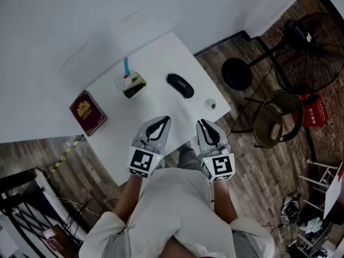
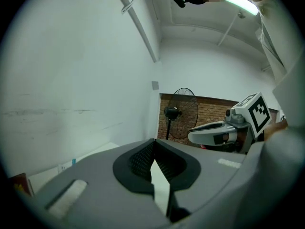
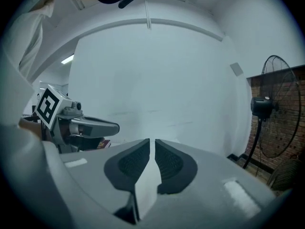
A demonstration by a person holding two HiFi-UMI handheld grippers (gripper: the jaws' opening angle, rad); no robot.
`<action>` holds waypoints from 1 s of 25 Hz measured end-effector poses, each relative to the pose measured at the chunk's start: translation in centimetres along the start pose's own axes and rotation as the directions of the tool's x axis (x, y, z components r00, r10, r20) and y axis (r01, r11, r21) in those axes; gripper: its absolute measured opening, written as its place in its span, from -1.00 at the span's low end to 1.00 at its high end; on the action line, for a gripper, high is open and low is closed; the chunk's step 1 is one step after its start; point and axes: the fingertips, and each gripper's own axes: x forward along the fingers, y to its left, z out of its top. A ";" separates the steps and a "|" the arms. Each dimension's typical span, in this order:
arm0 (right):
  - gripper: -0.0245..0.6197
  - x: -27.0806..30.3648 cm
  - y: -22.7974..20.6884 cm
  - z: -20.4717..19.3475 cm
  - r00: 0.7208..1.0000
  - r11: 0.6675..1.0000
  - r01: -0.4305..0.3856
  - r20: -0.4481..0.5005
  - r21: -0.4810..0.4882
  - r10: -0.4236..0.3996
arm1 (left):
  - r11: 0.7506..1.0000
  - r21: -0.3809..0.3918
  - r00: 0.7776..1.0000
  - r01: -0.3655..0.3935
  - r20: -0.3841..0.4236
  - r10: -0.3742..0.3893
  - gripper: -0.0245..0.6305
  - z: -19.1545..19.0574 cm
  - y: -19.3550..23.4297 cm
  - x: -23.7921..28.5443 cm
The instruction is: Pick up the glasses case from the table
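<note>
Glasses case [image 1: 180,85], dark and oval, is lying flat on the white table [image 1: 123,138], out beyond both grippers and clear of them, roughly in line with the gap between the two. Left gripper [image 1: 163,121] is hovering over the table's near part, jaws pressed together and empty. Right gripper [image 1: 203,124] is hovering alongside, jaws drawn together to a thin slit, gripping nothing

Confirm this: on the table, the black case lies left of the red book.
Not left. The head view shows the case lying right of the book, with a small box between them; all are on the table.
</note>
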 end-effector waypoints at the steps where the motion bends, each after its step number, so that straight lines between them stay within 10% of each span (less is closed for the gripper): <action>1: -0.80 0.5 -0.6 0.0 1.000 1.000 -0.013 -0.004 0.000 0.013 | 1.000 -0.001 1.000 -0.014 -0.007 0.014 -0.86 0.0 0.2 0.7; 25: -0.80 8.9 -10.6 -3.1 0.960 0.973 -0.228 -0.158 0.028 0.230 | 0.969 -0.095 0.958 -0.228 -0.199 0.206 -0.76 -5.3 2.8 12.7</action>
